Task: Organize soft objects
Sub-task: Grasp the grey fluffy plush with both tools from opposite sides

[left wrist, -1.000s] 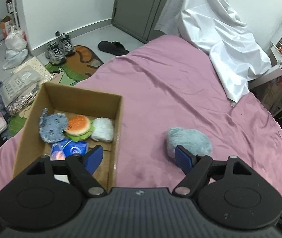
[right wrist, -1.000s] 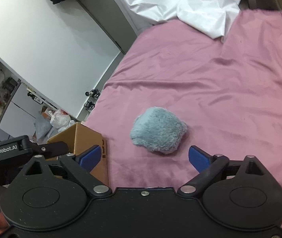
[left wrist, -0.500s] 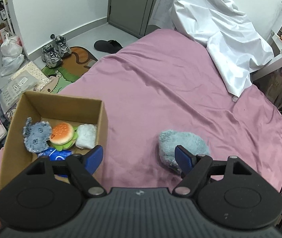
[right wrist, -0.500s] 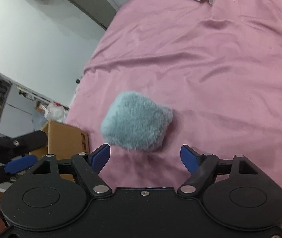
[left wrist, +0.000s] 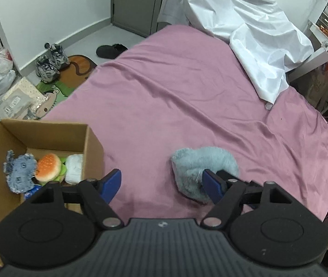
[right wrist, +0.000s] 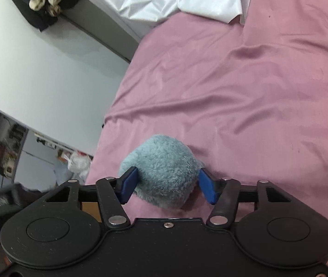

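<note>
A fluffy blue-grey plush [right wrist: 164, 164] lies on the pink bedsheet [right wrist: 244, 92]. My right gripper [right wrist: 167, 184] straddles it, its jaws closing, and both blue pads touch the plush's sides. In the left wrist view the same plush [left wrist: 200, 161] sits just beyond the right fingertip. My left gripper [left wrist: 160, 183] hovers over bare sheet between the plush and a cardboard box [left wrist: 94, 143]; its jaws are closing slightly with nothing between them. The box holds a denim-blue plush [left wrist: 19, 170], a burger plush [left wrist: 48, 167] and a white plush [left wrist: 75, 166].
A white sheet [left wrist: 256, 34] is draped over the far end of the bed. On the floor to the left are sneakers [left wrist: 50, 62], a rug, bags and packets. A white desk [left wrist: 325, 50] stands at the right.
My right gripper came down over the blue-grey plush and its jaws narrowed onto it. The left gripper drifted right, so the box slid toward the left edge of its view.
</note>
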Action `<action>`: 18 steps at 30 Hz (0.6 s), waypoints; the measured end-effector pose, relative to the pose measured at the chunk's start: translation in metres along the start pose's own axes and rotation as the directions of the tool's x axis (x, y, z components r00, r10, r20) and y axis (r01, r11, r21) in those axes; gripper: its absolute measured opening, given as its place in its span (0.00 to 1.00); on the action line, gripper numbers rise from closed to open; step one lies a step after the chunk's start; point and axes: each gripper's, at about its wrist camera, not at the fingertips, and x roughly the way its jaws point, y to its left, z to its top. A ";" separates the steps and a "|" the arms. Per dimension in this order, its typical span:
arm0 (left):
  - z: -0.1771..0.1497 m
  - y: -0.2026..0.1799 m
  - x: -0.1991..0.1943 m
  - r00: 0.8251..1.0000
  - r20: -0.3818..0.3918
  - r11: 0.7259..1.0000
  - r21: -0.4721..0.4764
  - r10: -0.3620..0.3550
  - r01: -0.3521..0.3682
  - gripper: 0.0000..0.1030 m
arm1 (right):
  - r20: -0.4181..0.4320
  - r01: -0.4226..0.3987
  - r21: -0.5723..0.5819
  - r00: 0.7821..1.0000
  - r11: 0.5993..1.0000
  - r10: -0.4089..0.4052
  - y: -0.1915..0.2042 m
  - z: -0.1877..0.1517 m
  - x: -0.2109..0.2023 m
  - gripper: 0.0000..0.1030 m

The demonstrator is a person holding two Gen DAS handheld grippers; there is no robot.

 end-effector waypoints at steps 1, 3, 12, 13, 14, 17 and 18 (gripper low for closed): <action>0.000 -0.001 0.004 1.000 -0.008 1.000 0.000 -0.006 0.006 0.72 | 0.014 -0.002 0.003 1.000 1.000 0.002 -0.001 0.002 -0.001 0.53; 0.000 -0.006 0.009 1.000 -0.015 1.000 0.009 -0.020 0.021 0.71 | 0.037 -0.005 0.020 0.999 1.000 0.005 -0.005 0.005 -0.002 0.53; -0.003 -0.025 0.043 0.994 -0.073 0.996 0.043 -0.079 0.082 0.42 | 0.069 -0.033 0.094 0.997 0.995 0.026 -0.020 0.010 -0.001 0.53; -0.003 -0.027 0.047 0.993 -0.077 0.995 0.047 -0.084 0.088 0.40 | 0.074 -0.035 0.102 0.997 0.994 0.028 -0.022 0.010 0.000 0.53; -0.004 -0.027 0.051 0.992 -0.082 0.994 0.046 -0.094 0.098 0.39 | 0.077 -0.038 0.110 0.997 0.993 0.030 -0.024 0.010 0.000 0.53; -0.003 -0.030 0.059 0.988 -0.096 0.991 0.038 -0.121 0.125 0.38 | 0.082 -0.057 0.133 0.996 0.990 0.046 -0.028 0.012 0.001 0.53; -0.002 -0.030 0.060 0.987 -0.096 0.990 0.032 -0.130 0.134 0.38 | 0.084 -0.065 0.141 0.995 0.988 0.053 -0.029 0.011 0.001 0.53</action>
